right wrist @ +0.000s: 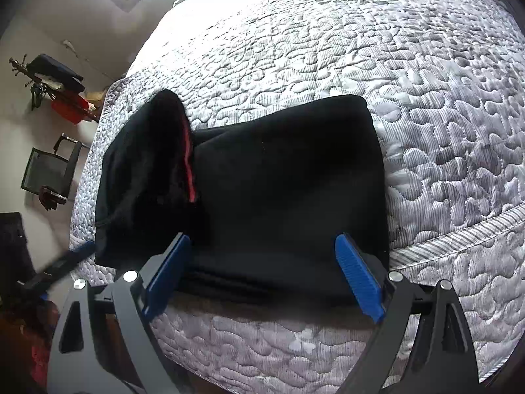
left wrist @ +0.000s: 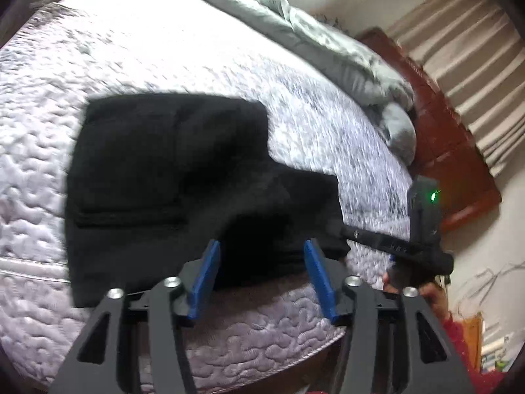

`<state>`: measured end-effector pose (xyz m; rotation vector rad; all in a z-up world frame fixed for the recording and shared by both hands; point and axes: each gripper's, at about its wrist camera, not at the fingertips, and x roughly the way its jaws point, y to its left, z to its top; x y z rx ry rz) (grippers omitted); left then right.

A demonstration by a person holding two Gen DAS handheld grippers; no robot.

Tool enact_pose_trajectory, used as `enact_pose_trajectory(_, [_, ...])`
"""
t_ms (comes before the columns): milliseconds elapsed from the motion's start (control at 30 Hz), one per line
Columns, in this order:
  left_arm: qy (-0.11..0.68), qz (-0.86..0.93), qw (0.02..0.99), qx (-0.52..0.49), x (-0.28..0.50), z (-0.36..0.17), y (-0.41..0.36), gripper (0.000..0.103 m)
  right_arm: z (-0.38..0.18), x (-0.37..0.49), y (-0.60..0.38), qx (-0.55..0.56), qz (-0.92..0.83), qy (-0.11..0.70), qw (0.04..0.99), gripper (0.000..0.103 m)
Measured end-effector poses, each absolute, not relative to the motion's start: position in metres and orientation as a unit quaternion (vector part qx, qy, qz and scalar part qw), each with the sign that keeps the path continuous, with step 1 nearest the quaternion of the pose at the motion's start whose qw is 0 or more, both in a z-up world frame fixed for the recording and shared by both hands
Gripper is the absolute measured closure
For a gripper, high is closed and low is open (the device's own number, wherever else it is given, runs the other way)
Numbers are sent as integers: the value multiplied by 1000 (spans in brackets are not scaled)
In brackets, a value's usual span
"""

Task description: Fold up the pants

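Observation:
Black pants (left wrist: 170, 177) lie folded in a compact stack on the quilted bed near its front edge. In the right wrist view the pants (right wrist: 282, 180) show a raised flap at the left with a red stripe (right wrist: 188, 170). My left gripper (left wrist: 262, 246) is open, its blue pads just above the near edge of the pants, holding nothing. My right gripper (right wrist: 262, 239) is open wide over the near edge of the stack, holding nothing. The right gripper's body (left wrist: 423, 229) shows in the left wrist view at the right of the pants.
The bed has a grey-white quilted cover (right wrist: 426, 98). A grey duvet (left wrist: 328, 49) is bunched along the far side by a red-brown headboard (left wrist: 452, 151). A chair (right wrist: 49, 170) and a shelf with clutter (right wrist: 55, 82) stand by the wall left of the bed.

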<state>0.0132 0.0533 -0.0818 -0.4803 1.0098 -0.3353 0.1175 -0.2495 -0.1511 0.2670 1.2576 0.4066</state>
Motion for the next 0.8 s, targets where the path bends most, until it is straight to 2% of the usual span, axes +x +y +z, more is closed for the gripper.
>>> enact_pose_trajectory(100, [473,-87,850,-217,15,-83,83,40,-152,117,-245,110,184,583,784,14])
enact_pose_trajectory(300, [529,-50,823,-202,26,-126,95,43,-171,123,-228,59,164,612,772,13])
enact_pose_trajectory(367, [522,-49,828,-199,25,-119,91,43,-161,123,-223,57,167,608,774,17])
enact_pose_trajectory(567, [482,-25,843,-237,13,-94,110,38,-115,125,-183,40,264,564,781,18])
enact_pose_trajectory(667, [488,-3,842,-230,9,-97,117,37,-117,129,-158,23,290,569,769,18])
enact_pose_trajectory(800, [515,30,830,-211,6,-111,125,37,-129,140,-137,15,296,589,752,25])
